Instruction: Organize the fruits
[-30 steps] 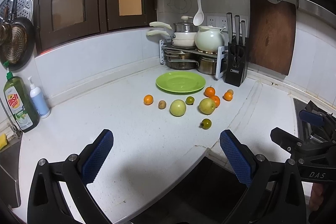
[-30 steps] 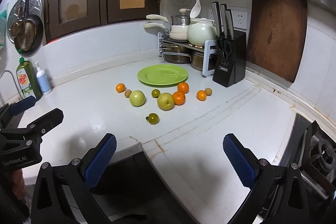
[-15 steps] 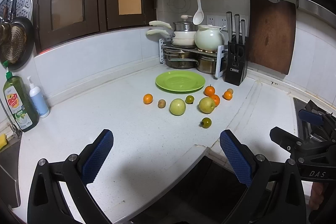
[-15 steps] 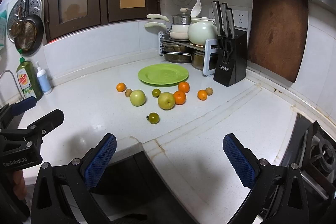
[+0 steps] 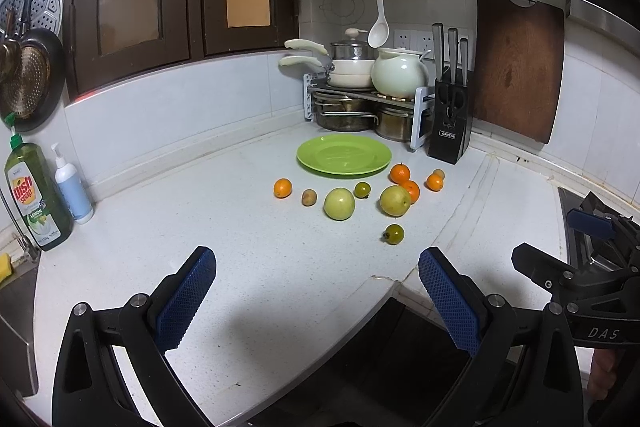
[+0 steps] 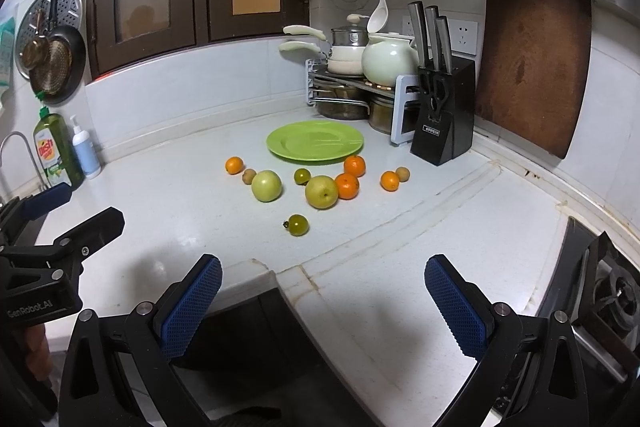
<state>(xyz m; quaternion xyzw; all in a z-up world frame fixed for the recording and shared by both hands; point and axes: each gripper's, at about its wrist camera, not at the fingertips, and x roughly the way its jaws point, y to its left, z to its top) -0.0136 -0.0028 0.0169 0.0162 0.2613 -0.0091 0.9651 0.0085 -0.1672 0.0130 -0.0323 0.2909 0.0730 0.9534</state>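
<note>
Left wrist view
Left gripper point(image 5: 316, 291): you are holding it released, its blue pads wide apart and grasping nothing, hovering over the near edge of the white counter point(image 5: 224, 251).
Right gripper point(image 5: 580, 267): it is showing at the right edge, beside the stove; from this view you cannot tell its finger state.
Green plate point(image 5: 344, 155): it is sitting far ahead, in front of the pot rack point(image 5: 360, 107), with no fruit on it.
Fruits: they are lying loose on the counter just near of the plate. A lone orange point(image 5: 282, 187) is sitting farthest left, a small brown fruit point(image 5: 309, 197) just right of it, then a pale green apple point(image 5: 339, 203), a small dark green fruit point(image 5: 362, 189) and a yellow-green apple point(image 5: 395, 200).
Oranges: two point(image 5: 400, 173) are sitting close together just behind and right of that apple, a third point(image 5: 434, 182) farther right.
Green tomato point(image 5: 394, 233): it is lying nearest to you, apart from the rest.
Dish soap bottle point(image 5: 36, 199): it is standing far left by the wall.

Right wrist view
Right gripper point(image 6: 323, 291): you are holding it released as well, pads spread over the counter's inner corner, gripping nothing.
Left gripper point(image 6: 60, 227): it is poking in from the left edge.
Green plate point(image 6: 315, 141): it is lying left of the knife block point(image 6: 442, 115).
Green tomato point(image 6: 298, 225): it is sitting nearest your fingers, well apart from them, with the yellow-green apple point(image 6: 321, 191) and the pale green apple point(image 6: 266, 185) farther off.
</note>
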